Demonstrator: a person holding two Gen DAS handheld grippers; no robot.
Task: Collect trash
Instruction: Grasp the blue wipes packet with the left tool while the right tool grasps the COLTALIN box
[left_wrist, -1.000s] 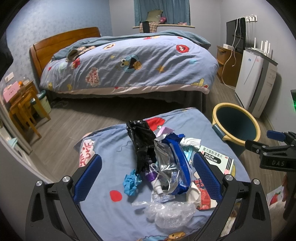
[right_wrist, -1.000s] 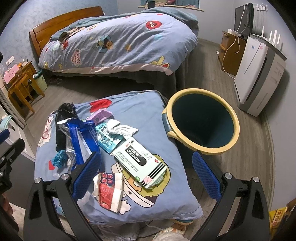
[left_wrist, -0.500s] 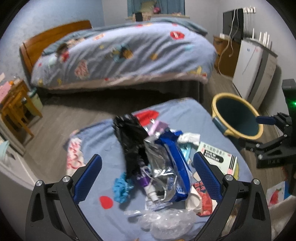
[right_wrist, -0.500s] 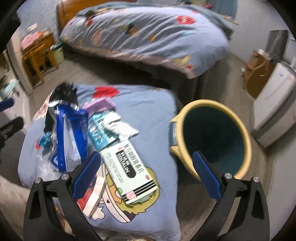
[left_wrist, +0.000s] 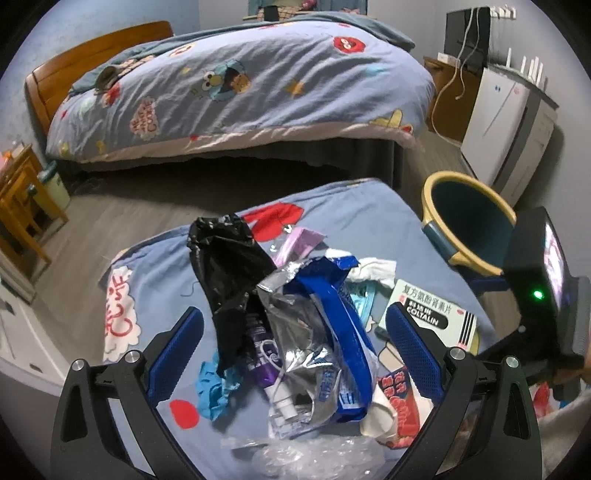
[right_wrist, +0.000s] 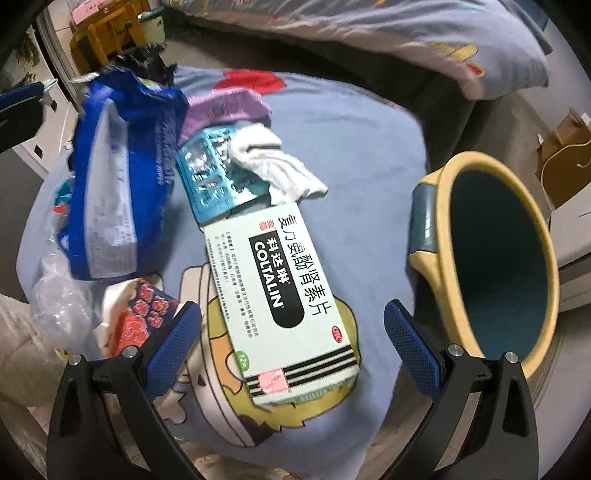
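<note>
Right gripper (right_wrist: 291, 339) wide open, empty, straddling my medicine box (right_wrist: 280, 295); box's long axis runs away from the jaws, bin (right_wrist: 480, 266) just right of box. Left gripper (left_wrist: 293, 354) also wide, farther from box, over the wrappers.

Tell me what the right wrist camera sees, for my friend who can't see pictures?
The open right claw hovers over a pale green COLTALIN medicine box lying on a blue cartoon cushion. A yellow-rimmed, dark blue bin stands to the right. More trash lies to the left: a blue foil bag, a blister pack and a white tissue.
</note>
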